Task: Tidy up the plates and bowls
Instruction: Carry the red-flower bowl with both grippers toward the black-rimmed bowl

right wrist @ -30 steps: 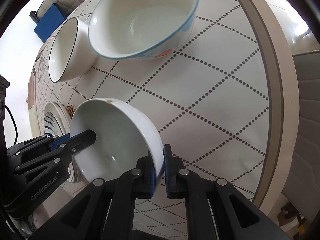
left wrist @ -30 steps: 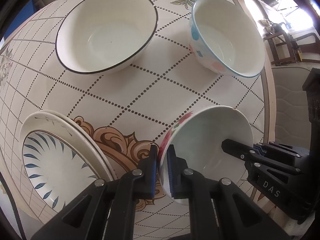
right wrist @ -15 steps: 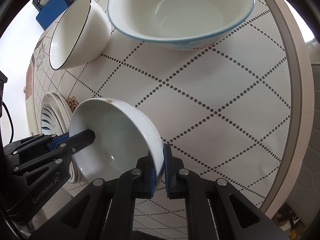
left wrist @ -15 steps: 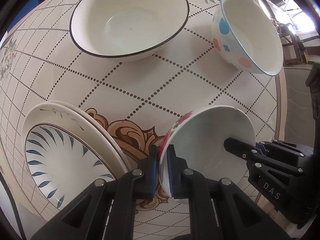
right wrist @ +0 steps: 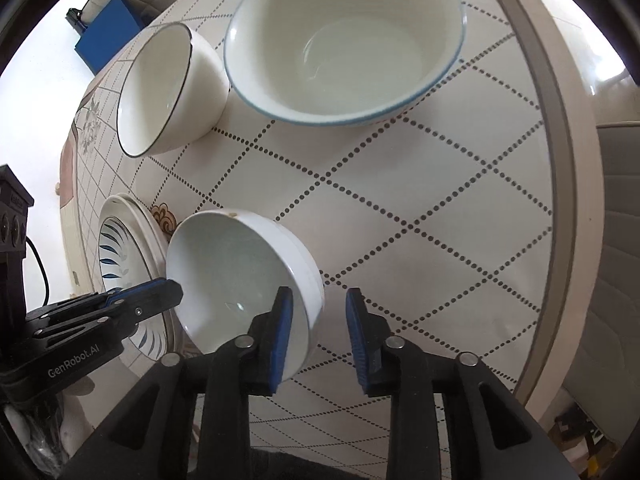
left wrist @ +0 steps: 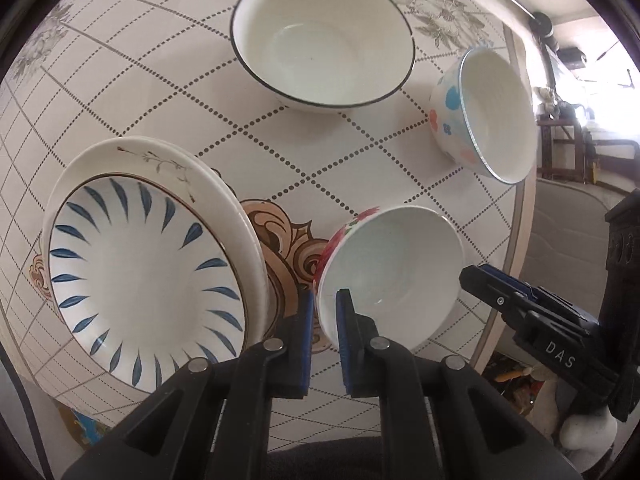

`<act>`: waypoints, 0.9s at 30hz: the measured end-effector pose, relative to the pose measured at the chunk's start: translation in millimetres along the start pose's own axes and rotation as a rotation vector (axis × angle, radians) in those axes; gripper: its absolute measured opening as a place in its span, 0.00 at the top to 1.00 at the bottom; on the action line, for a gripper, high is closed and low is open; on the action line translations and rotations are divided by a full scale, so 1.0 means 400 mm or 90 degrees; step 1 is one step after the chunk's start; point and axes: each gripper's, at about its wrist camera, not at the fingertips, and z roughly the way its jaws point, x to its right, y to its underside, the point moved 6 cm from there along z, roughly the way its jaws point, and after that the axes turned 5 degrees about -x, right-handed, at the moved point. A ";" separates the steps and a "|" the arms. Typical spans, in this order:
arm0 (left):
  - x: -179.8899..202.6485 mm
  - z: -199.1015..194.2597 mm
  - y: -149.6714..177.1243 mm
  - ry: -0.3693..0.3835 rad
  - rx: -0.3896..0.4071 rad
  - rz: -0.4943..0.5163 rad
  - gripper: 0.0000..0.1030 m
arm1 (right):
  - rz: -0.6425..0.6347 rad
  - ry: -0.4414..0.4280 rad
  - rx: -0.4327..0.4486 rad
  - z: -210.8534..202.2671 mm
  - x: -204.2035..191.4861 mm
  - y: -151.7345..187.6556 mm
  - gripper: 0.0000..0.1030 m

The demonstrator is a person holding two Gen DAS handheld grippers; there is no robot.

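My left gripper (left wrist: 323, 312) is shut on the rim of a small white bowl with red flowers (left wrist: 392, 276), held tilted above the table. My right gripper (right wrist: 318, 312) is open, its jaws standing on either side of the bowl's opposite rim (right wrist: 240, 280) without pinching it. A black-rimmed white bowl (left wrist: 322, 36) stands at the back, also in the right wrist view (right wrist: 160, 92). A blue-rimmed bowl with coloured dots (left wrist: 488, 112) stands at the right, also in the right wrist view (right wrist: 344, 44). Stacked plates, the top one with blue leaf marks (left wrist: 136, 268), lie at the left.
The round table (right wrist: 440, 208) has a dotted diamond cloth and a raised rim close on the right. A grey chair (right wrist: 624, 248) stands beyond the rim. A blue box (right wrist: 108, 36) sits on the floor far behind.
My right gripper has opened and let go of the flowered bowl's rim. My left gripper still holds the bowl and has moved it back and left, toward the plates.
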 end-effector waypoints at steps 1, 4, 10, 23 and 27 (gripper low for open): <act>-0.002 -0.023 0.003 0.005 0.013 0.000 0.89 | 0.004 -0.006 0.010 -0.022 0.007 0.000 0.66; 0.010 -0.093 -0.018 0.010 0.055 0.016 0.79 | 0.022 -0.028 0.040 -0.086 0.029 -0.006 0.65; -0.013 -0.169 -0.148 0.004 0.090 0.004 0.74 | 0.016 -0.100 0.067 -0.191 -0.001 -0.080 0.59; -0.116 -0.095 -0.339 0.021 0.048 -0.091 0.74 | -0.134 -0.033 0.041 -0.122 -0.270 -0.410 0.58; -0.125 -0.057 -0.360 0.028 0.027 -0.100 0.74 | -0.140 -0.021 -0.004 -0.047 -0.297 -0.456 0.58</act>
